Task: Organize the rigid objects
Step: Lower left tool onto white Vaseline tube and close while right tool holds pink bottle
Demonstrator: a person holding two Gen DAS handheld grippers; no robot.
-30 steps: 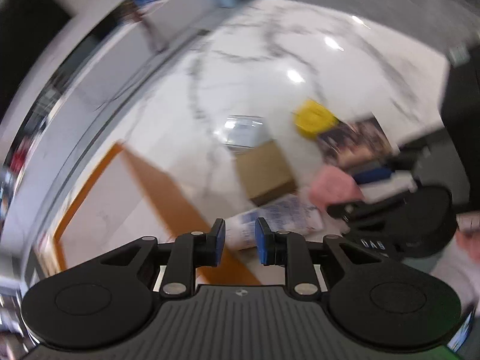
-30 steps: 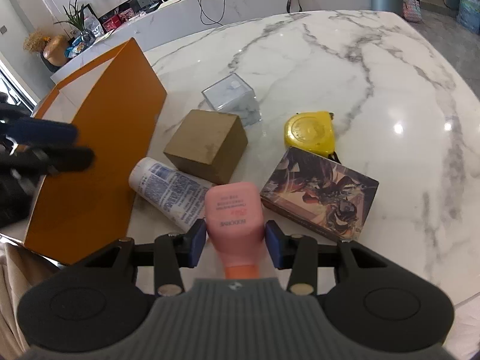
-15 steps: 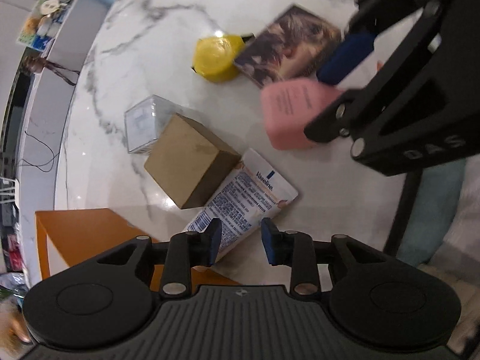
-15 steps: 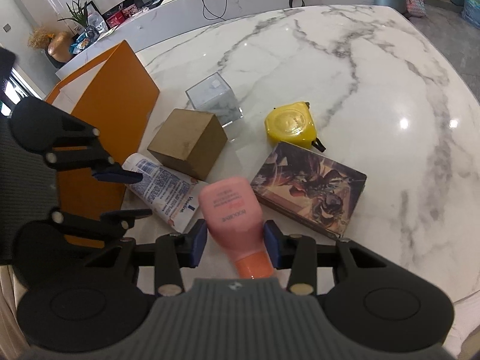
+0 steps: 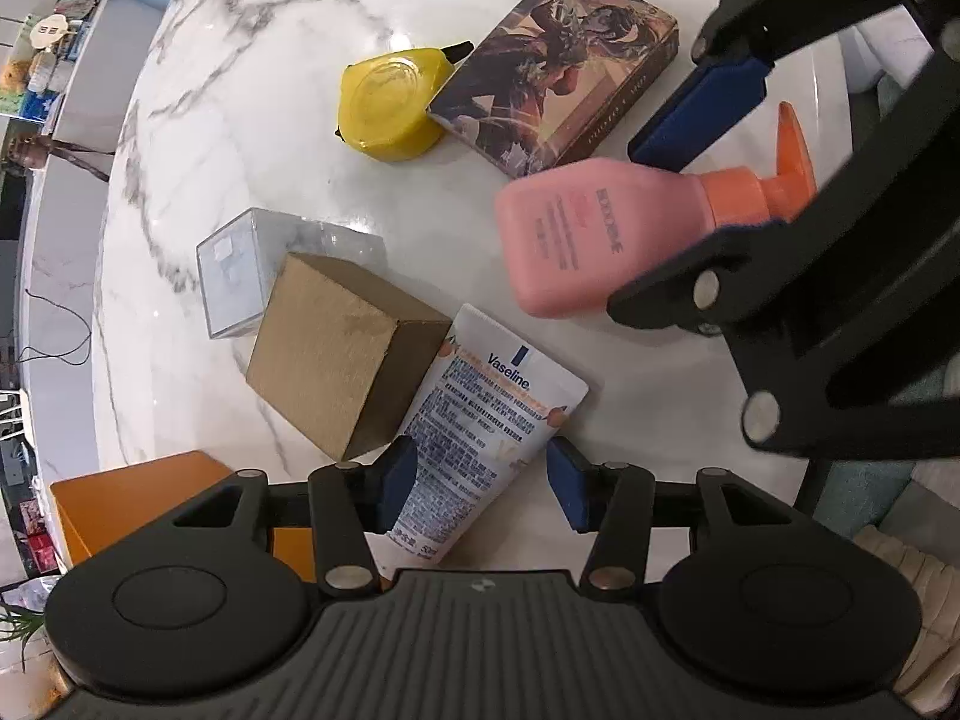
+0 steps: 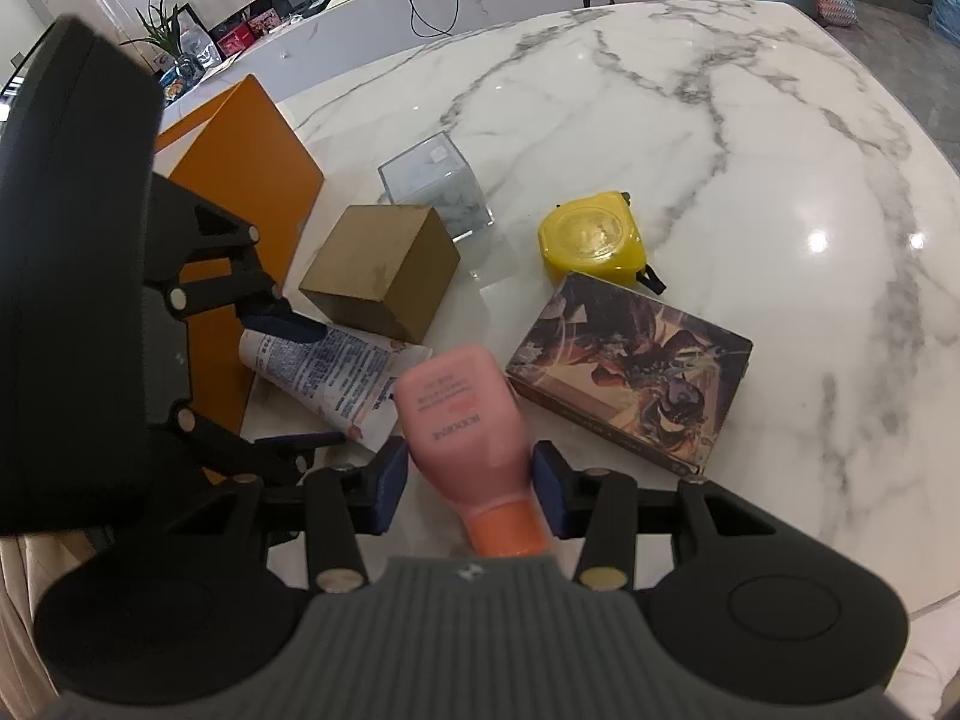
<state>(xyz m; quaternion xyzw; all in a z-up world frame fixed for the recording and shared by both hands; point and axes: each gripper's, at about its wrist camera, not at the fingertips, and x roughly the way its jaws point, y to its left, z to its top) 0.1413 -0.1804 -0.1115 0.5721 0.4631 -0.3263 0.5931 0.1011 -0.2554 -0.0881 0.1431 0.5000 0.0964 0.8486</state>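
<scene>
Our right claw (image 6: 470, 489) grips the pink pump bottle (image 6: 459, 414) low on its body near the orange collar, its blue pads (image 6: 389, 483) pressed against both sides, and holds it above the desk (image 6: 750, 138). Our left claw (image 5: 480, 483) stands wide apart, straddling the lower part of the white Vaseline tube (image 5: 480, 426), which lies flat on the marble; we cannot tell whether the pads touch it. The tube's upper edge rests against the brown cardboard cube (image 5: 336, 354), and behind the cube sits a clear plastic box (image 5: 240, 270), touching it. Farther out lies a yellow tape measure (image 5: 390, 105) just beside an illustrated flat box (image 5: 558, 66). At our left an orange folder (image 6: 240, 180) stands tilted on the desk.
</scene>
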